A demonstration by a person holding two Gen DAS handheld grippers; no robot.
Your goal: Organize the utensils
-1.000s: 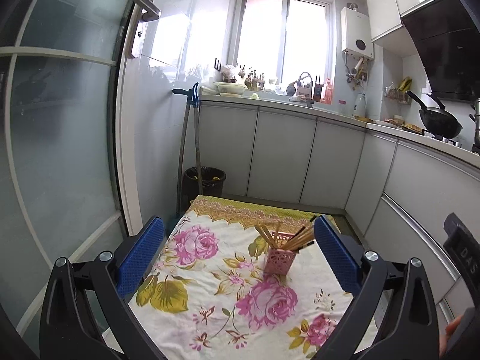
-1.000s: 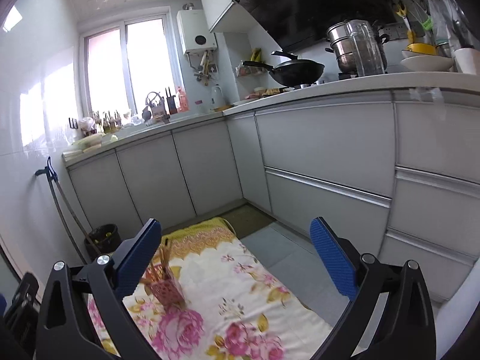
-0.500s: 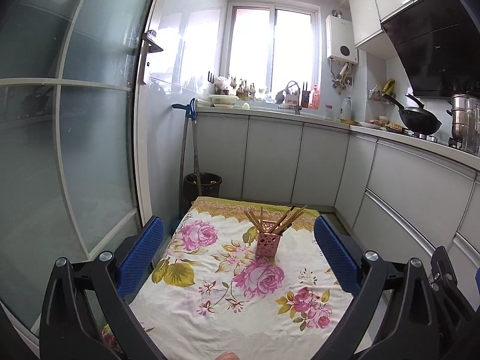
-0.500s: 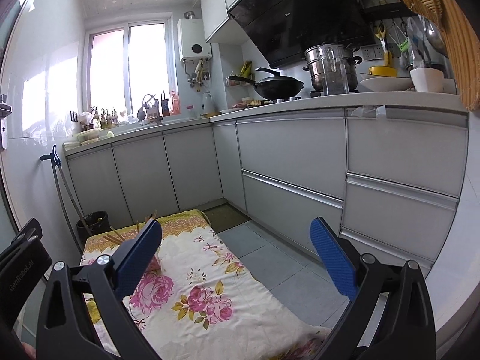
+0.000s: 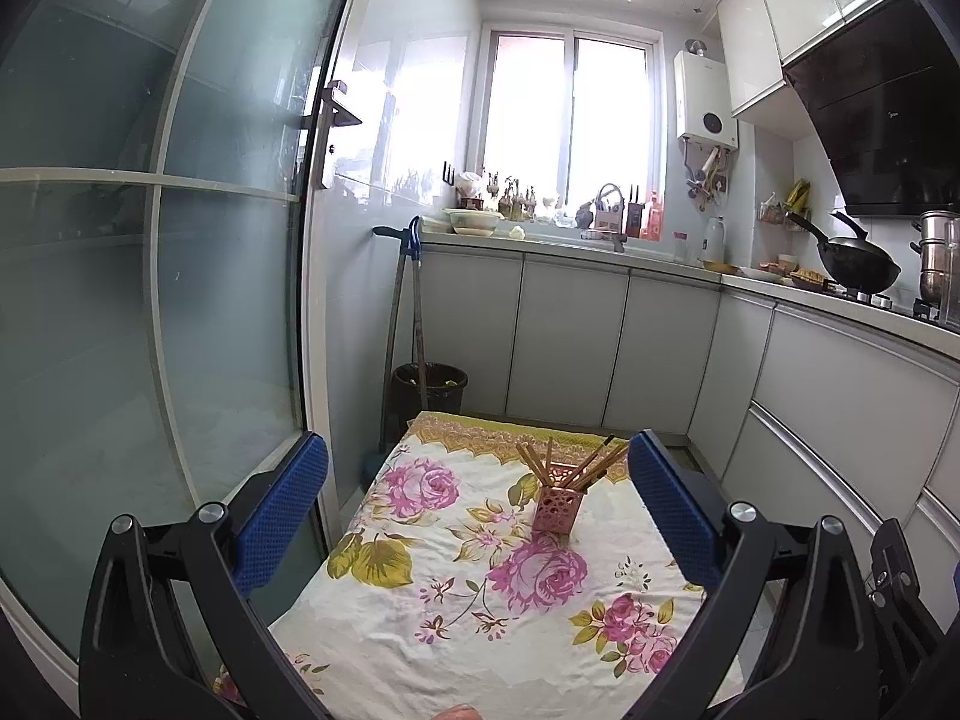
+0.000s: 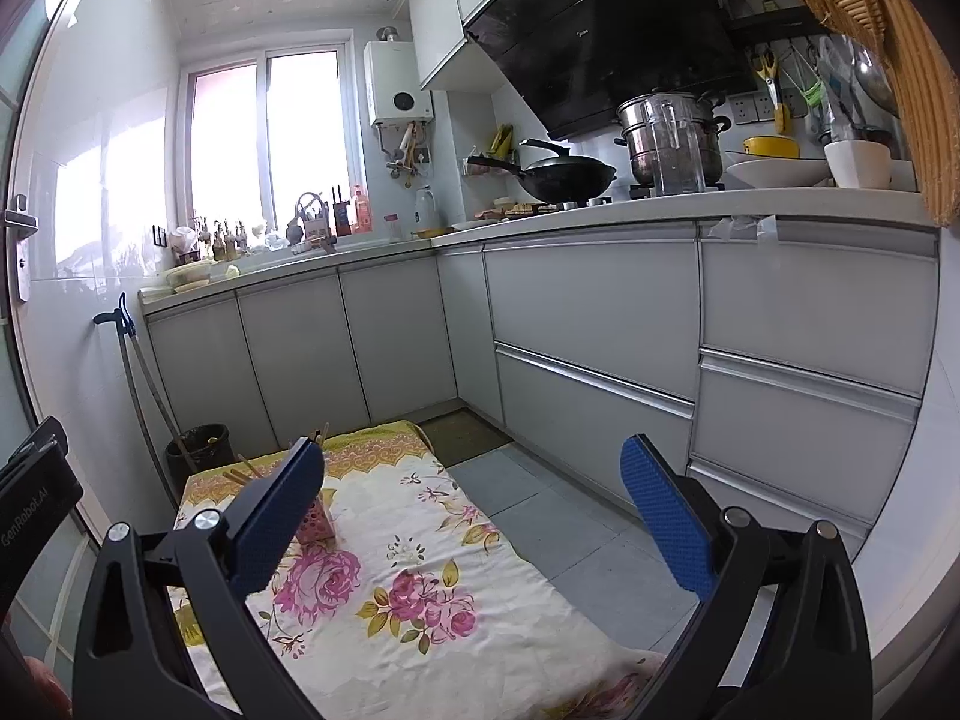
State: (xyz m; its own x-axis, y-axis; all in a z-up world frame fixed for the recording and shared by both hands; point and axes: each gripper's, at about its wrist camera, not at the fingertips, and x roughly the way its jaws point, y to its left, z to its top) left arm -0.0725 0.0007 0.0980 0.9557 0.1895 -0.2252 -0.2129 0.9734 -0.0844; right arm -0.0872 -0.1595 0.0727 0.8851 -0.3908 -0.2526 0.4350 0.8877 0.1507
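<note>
A pink perforated utensil holder (image 5: 558, 508) stands upright on the floral cloth (image 5: 480, 600) towards its far end, with several wooden chopsticks (image 5: 591, 463) fanned out of its top. My left gripper (image 5: 477, 504) is open and empty, held well back from the holder. In the right wrist view the holder (image 6: 315, 525) is partly hidden behind the left finger, and the chopsticks (image 6: 246, 471) show above it. My right gripper (image 6: 474, 510) is open and empty, to the right of the holder.
A glass door (image 5: 150, 300) borders the cloth on the left. A black bin (image 5: 429, 387) and a mop (image 5: 408, 312) stand beyond the far edge. Grey cabinets (image 6: 600, 324) run along the back and right, with a wok (image 6: 564, 174) and pots (image 6: 669, 138) on the counter.
Both grippers have drawn back and risen from the holder, so more of the cloth and kitchen shows. Both stayed open and empty. The holder has not moved.
</note>
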